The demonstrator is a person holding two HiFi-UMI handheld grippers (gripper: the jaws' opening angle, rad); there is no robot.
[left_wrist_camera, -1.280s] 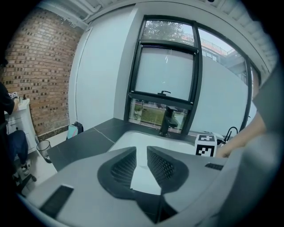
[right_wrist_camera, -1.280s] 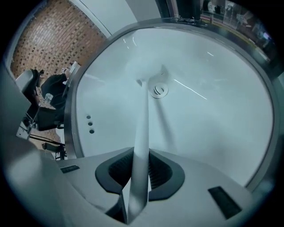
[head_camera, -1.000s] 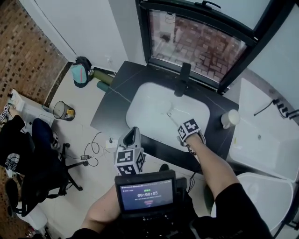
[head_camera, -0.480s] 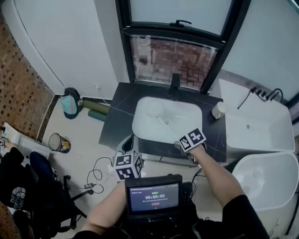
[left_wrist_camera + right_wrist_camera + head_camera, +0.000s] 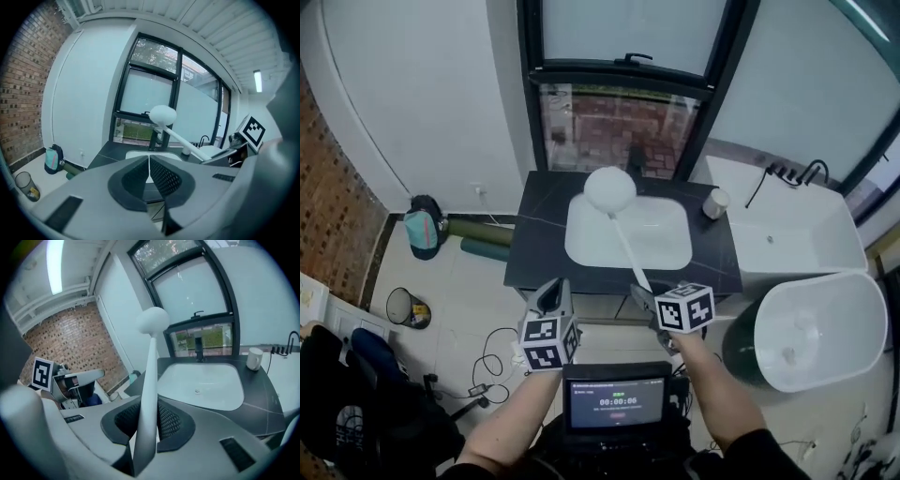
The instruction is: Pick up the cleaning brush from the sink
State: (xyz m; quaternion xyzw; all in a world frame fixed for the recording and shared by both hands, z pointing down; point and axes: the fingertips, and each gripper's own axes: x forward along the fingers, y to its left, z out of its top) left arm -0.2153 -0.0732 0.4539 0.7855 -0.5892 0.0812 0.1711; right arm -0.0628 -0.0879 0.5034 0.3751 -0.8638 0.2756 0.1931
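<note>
The cleaning brush [image 5: 610, 190] is white, with a round head and a long thin handle. My right gripper [image 5: 640, 292] is shut on the lower end of the handle and holds the brush in the air, in front of the counter. From there the head points up and away over the white sink [image 5: 579, 246]. In the right gripper view the handle [image 5: 149, 376] runs up between the pads [image 5: 169, 420]. My left gripper [image 5: 555, 292] hangs to the left, shut and empty, with its pads [image 5: 161, 177] together. It sees the brush head [image 5: 162, 115] ahead to its right.
A black faucet [image 5: 635, 159] stands behind the sink below the dark-framed window. A white cup [image 5: 712, 202] sits on the dark counter [image 5: 530, 246] at the right. A white bathtub [image 5: 787, 234] and a white bowl [image 5: 816, 328] lie to the right. On the floor at the left are a bin [image 5: 403, 307] and a bag [image 5: 422, 230].
Both grippers have pulled back from the sink and risen. The brush, held in the right gripper, has come up out of the basin, and its head now points upward.
</note>
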